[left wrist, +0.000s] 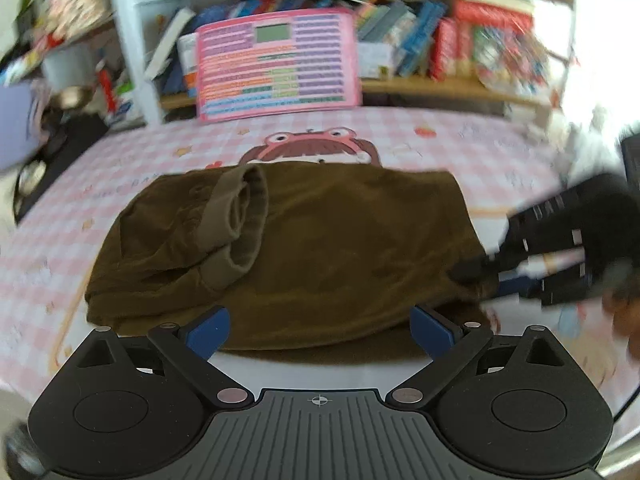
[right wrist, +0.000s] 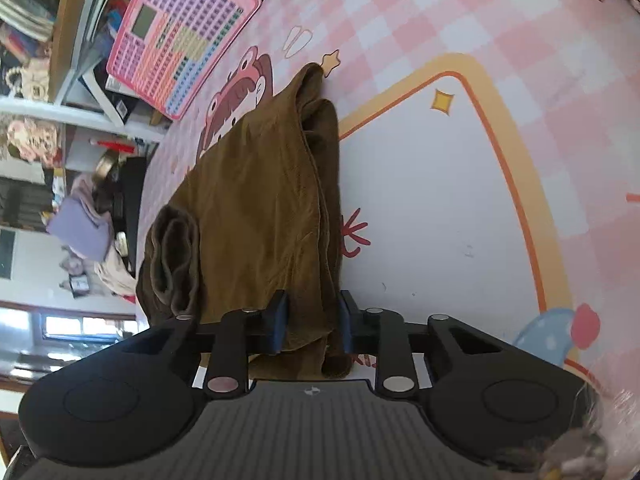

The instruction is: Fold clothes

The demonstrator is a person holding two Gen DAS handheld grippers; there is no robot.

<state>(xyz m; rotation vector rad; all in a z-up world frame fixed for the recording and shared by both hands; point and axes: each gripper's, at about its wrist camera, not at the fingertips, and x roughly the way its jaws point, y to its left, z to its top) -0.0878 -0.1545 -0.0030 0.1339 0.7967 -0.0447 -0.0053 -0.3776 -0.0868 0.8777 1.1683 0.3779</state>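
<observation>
A brown garment lies folded on the pink checked table mat, with a ribbed cuff lying on its left part. My left gripper is open just above the garment's near edge, holding nothing. My right gripper is at the garment's right edge. In the right wrist view the right gripper is shut on a bunched edge of the brown garment, which stretches away from it over the mat.
A pink toy keyboard board leans against a shelf of books behind the mat. Dark objects and clutter lie at the far left. A folded lilac cloth lies beyond the mat's edge.
</observation>
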